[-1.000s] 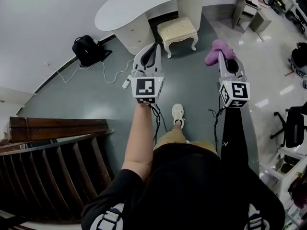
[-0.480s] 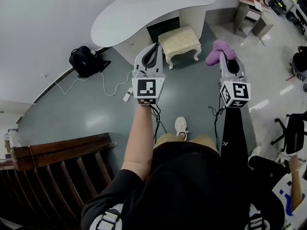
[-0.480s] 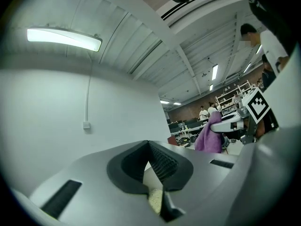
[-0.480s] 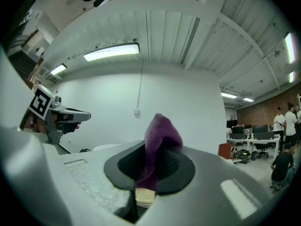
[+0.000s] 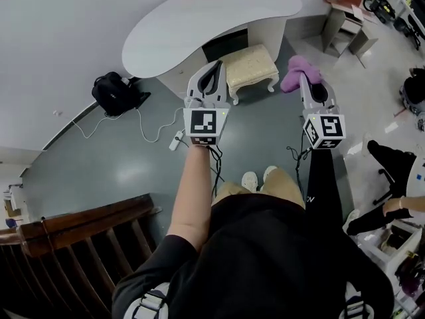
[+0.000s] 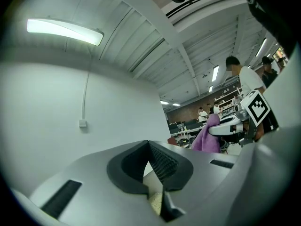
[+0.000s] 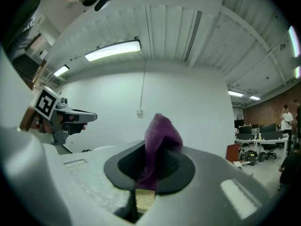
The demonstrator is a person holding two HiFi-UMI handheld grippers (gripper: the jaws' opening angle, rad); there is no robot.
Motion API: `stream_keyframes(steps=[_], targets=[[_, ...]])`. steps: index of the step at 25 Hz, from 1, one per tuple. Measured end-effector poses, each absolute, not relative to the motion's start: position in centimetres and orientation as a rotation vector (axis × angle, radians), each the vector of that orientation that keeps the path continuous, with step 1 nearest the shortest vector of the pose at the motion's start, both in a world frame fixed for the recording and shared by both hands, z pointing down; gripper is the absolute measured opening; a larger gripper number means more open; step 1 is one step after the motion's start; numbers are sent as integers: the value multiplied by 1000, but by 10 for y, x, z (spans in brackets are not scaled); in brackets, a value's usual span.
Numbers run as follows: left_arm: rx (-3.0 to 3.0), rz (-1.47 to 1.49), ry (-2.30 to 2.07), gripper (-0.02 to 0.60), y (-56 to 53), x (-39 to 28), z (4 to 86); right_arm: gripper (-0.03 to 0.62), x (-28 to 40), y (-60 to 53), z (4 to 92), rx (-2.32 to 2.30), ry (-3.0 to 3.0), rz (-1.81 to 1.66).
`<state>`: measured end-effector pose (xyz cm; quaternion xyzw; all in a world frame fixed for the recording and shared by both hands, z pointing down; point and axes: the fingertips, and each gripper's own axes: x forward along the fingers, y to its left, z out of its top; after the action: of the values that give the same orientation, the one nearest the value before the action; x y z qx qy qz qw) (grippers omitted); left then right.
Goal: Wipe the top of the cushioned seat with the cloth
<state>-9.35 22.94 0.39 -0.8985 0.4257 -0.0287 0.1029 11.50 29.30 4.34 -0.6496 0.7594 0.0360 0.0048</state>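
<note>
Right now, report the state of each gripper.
Left gripper: closed, holding nothing.
Right gripper: closed on the cloth.

Purple cloth (image 5: pixel 300 72) — cream, perhaps speckled, seat (image 5: pixel 251 62)

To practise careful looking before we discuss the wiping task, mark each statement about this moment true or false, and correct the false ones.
1. The right gripper is shut on the purple cloth. True.
2. The cloth lies on the cushioned seat. False: the seat's top is bare, and the cloth is in the gripper, off to the seat's side.
3. The left gripper is shut with nothing between its jaws. True.
4. The black bag stands on the white desk. False: it sits on the floor beside the desk.
</note>
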Motion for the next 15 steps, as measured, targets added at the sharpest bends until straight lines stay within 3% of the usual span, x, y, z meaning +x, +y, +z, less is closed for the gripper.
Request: stream_keyframes(steps=[15], targets=[[-2651, -99, 1291, 8, 121, -45, 32, 31, 150, 170, 77, -1942, 2484, 65]])
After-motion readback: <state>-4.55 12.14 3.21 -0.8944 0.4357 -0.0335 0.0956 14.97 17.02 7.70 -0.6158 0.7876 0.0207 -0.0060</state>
